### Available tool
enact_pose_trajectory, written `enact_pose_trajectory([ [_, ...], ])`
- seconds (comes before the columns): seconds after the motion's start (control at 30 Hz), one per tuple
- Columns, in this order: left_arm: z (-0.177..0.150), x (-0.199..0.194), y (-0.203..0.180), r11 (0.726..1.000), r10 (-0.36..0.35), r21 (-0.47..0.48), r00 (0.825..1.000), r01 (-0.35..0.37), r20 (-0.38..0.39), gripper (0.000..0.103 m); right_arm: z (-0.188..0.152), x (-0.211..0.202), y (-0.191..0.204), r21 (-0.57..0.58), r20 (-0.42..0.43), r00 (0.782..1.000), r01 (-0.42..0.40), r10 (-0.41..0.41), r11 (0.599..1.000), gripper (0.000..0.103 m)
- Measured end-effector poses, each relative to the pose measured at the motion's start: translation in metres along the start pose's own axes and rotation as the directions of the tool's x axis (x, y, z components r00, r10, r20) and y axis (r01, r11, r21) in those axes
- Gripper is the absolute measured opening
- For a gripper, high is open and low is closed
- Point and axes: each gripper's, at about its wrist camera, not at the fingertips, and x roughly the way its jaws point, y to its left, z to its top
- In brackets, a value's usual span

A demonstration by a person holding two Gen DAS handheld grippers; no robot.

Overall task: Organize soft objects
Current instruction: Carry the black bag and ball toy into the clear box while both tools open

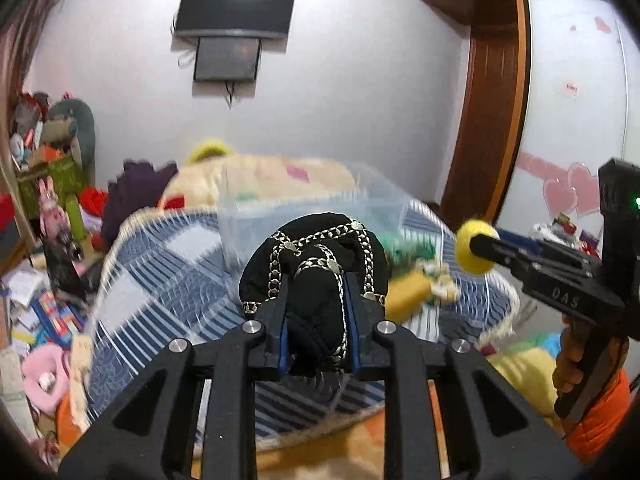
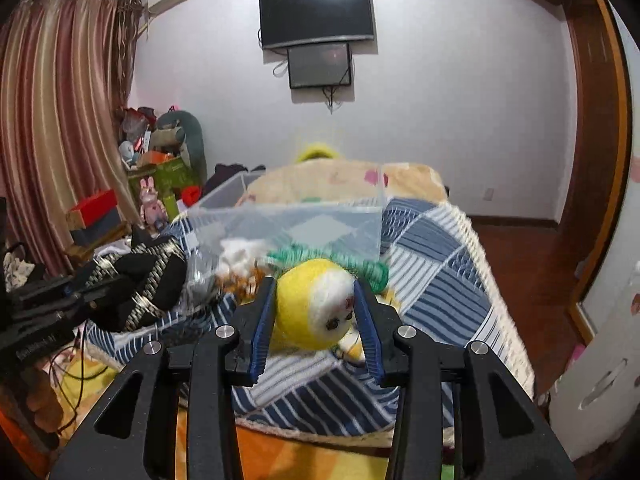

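My left gripper (image 1: 316, 276) is shut on a black soft pouch with silver chain trim (image 1: 320, 256) and holds it above the blue patchwork quilt (image 1: 168, 280). The pouch also shows at the left of the right wrist view (image 2: 140, 284). My right gripper (image 2: 314, 280) is shut on a yellow and white plush toy (image 2: 312, 304); in the left wrist view that toy (image 1: 470, 252) sits at the tip of the right gripper. A clear plastic bin (image 1: 312, 216), (image 2: 288, 220) stands on the quilt just beyond both grippers. Small green, white and yellow soft items (image 2: 368, 270) lie in front of it.
A beige blanket (image 2: 344, 180) lies behind the bin. Piles of toys and boxes (image 1: 52, 168) crowd the left side by the curtain (image 2: 60, 120). Two screens (image 2: 316, 16) hang on the far wall. A wardrobe with pink hearts (image 1: 572, 188) stands at the right.
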Motion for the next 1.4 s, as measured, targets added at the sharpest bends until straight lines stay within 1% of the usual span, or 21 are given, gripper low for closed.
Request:
enact_pose_trajectory([
  [0.13,0.027,-0.002,0.008,0.999,0.032,-0.005,0.997,-0.032,0.072,0.022,0.015,-0.004,0.001,-0.011,0.038,0.999,0.008,-0.008,1.000,0.036],
  [0.3,0.053,0.009,0.019,0.998,0.053,-0.026,0.993,-0.050,0.105,0.022,0.038,0.001,0.001,-0.026,0.088,0.996,0.025,-0.023,0.999,0.036],
  [0.37,0.062,0.017,0.024,0.997,0.068,-0.029,0.992,-0.065,0.105,0.022,0.048,0.005,0.001,-0.033,0.106,0.994,0.029,-0.026,0.999,0.036],
  [0.47,0.071,0.031,0.032,0.997,0.070,-0.046,0.993,-0.066,0.091,0.022,0.062,0.013,0.003,-0.042,0.122,0.992,0.036,-0.031,0.998,0.036],
  [0.6,0.083,0.054,0.041,0.996,0.051,-0.076,0.997,-0.046,0.064,0.022,0.076,0.027,0.005,-0.047,0.134,0.990,0.042,-0.035,0.998,0.036],
  [0.73,0.090,0.075,0.041,0.997,0.041,-0.064,0.998,-0.038,0.042,0.022,0.087,0.045,0.008,-0.050,0.127,0.991,0.052,-0.046,0.997,0.036],
  [0.8,0.092,0.087,0.042,0.997,0.031,-0.067,0.999,-0.030,0.018,0.022,0.090,0.055,0.008,-0.054,0.122,0.991,0.067,-0.060,0.996,0.036],
  [0.87,0.095,0.102,0.045,0.997,0.015,-0.071,1.000,-0.015,-0.010,0.022,0.092,0.065,0.006,-0.048,0.102,0.993,0.062,-0.057,0.997,0.036],
  [0.97,0.098,0.122,0.046,0.998,0.036,-0.058,0.999,-0.038,-0.038,0.022,0.092,0.081,0.002,-0.046,0.070,0.995,0.070,-0.067,0.996,0.036],
  [1.03,0.099,0.137,0.049,0.998,0.034,-0.058,0.998,-0.038,-0.061,0.022,0.091,0.093,0.001,-0.058,0.044,0.996,0.081,-0.079,0.995,0.036],
  [1.13,0.097,0.158,0.054,0.997,0.038,-0.058,0.993,-0.045,-0.108,0.022,0.085,0.114,0.001,-0.072,-0.015,0.996,0.081,-0.083,0.994,0.036],
  [1.3,0.088,0.188,0.056,0.997,0.058,-0.034,0.982,-0.065,-0.181,0.022,0.080,0.141,-0.005,-0.066,-0.112,0.990,0.076,-0.083,0.995,0.036],
  [1.4,0.087,0.202,0.056,0.999,0.028,-0.038,0.977,-0.037,-0.212,0.022,0.077,0.152,-0.008,-0.073,-0.157,0.983,0.083,-0.094,0.994,0.036],
])
